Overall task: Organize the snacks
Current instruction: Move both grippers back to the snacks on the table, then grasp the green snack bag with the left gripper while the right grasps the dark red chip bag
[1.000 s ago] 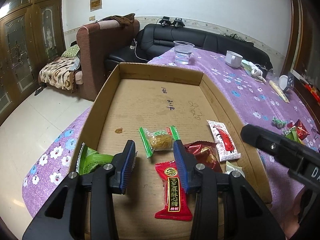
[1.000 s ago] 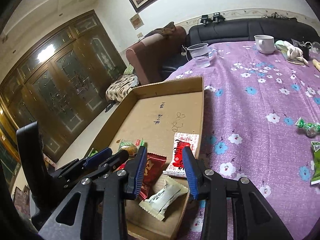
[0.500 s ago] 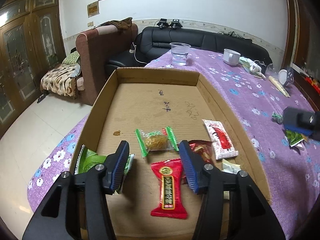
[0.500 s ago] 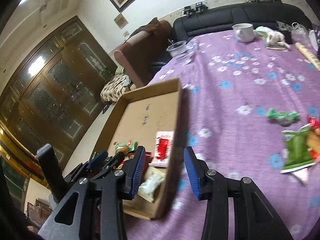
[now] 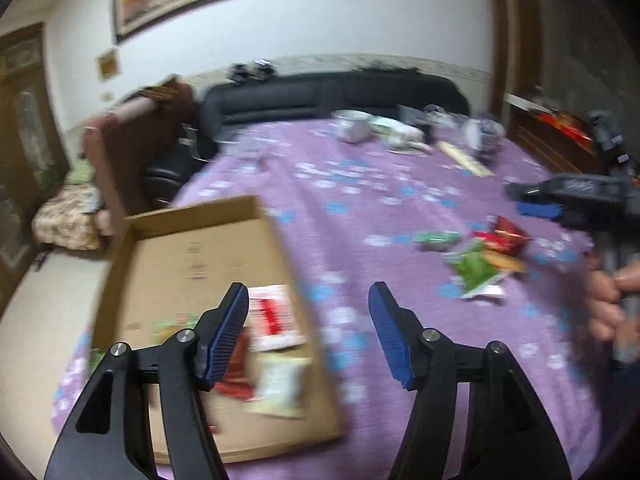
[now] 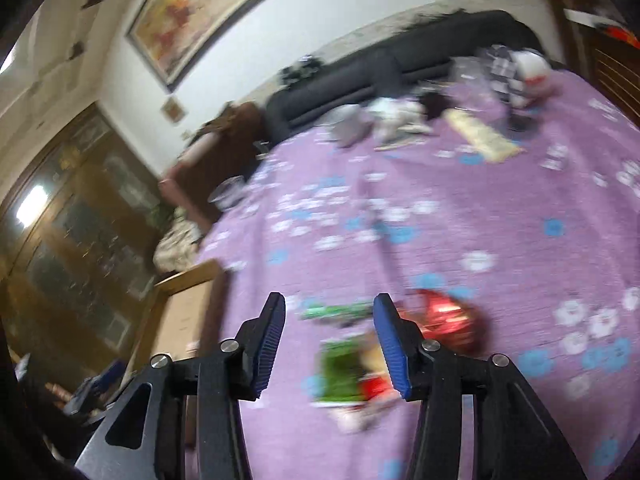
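Observation:
A shallow cardboard tray (image 5: 192,248) lies on the purple flowered tablecloth and holds several wrapped snacks, among them a white-and-red packet (image 5: 274,316) and a pale packet (image 5: 280,384). My left gripper (image 5: 308,336) is open and empty above the tray's right edge. A loose pile of snacks lies on the cloth to the right: a green packet (image 5: 474,270), a red packet (image 5: 502,236) and a green candy (image 5: 438,237). My right gripper (image 6: 328,340) is open and empty just above this pile, with the green packet (image 6: 340,368) between its fingers and the red packet (image 6: 448,320) to the right. Both views are blurred.
At the far end of the table stand a white cup (image 5: 352,126), a clear plastic cup (image 6: 228,196), a long cracker pack (image 6: 480,136) and other clutter. A black sofa (image 5: 332,96) and a brown armchair (image 5: 136,140) stand behind. The tray corner (image 6: 188,300) shows left of my right gripper.
Both grippers have swung right, away from the tray. My right gripper has moved over to the loose snack pile on the cloth. My left gripper's jaws have opened wider.

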`<state>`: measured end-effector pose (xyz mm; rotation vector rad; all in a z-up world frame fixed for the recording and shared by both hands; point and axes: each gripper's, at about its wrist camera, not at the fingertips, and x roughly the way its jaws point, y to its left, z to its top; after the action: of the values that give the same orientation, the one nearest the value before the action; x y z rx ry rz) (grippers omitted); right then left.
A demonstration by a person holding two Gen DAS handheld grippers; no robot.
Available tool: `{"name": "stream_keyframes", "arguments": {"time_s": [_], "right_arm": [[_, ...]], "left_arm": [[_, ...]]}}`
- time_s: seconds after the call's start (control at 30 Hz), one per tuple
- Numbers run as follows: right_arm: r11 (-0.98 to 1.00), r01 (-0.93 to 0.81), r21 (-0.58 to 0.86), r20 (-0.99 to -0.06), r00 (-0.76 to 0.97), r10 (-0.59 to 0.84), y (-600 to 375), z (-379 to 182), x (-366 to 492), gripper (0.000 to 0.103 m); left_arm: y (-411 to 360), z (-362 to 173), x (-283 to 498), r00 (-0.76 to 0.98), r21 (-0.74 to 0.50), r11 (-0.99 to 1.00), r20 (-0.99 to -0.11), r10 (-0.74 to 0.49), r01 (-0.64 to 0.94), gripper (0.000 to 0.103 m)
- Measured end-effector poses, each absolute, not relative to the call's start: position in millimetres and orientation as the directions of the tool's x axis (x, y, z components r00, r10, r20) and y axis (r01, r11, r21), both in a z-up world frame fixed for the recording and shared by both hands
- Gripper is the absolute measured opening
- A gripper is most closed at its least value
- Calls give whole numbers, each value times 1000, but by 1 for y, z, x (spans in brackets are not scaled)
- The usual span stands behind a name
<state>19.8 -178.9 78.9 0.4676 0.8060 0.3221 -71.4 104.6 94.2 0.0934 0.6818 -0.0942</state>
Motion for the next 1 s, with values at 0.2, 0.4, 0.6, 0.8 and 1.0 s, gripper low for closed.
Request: {"name": "stream_keyframes", "arguments": {"time_s": [0.2, 0.4, 0.6, 0.8, 1.0], "right_arm": [[856, -32, 515, -646, 642, 413, -210, 60, 31, 52], [845, -10, 535, -650, 634, 419, -224, 51, 31, 60], [848, 0, 529, -665, 622, 415, -220, 46, 36, 60], [831, 5, 556, -656, 617, 435, -223, 44, 37, 60], [842, 3, 539, -672, 604, 428, -219, 41, 38, 60]], "left_arm": [[44, 84, -39, 600, -152, 941, -736, -313, 303, 61], [5, 68, 0, 490, -271, 915, -779, -391, 299, 61], [-14, 53, 22, 447, -270, 919, -811, -378, 287, 61], [-21, 29, 38, 444, -240, 934, -830, -338, 264, 61], [-6, 17, 38, 486, -233, 938, -808, -334, 258, 36]]}}
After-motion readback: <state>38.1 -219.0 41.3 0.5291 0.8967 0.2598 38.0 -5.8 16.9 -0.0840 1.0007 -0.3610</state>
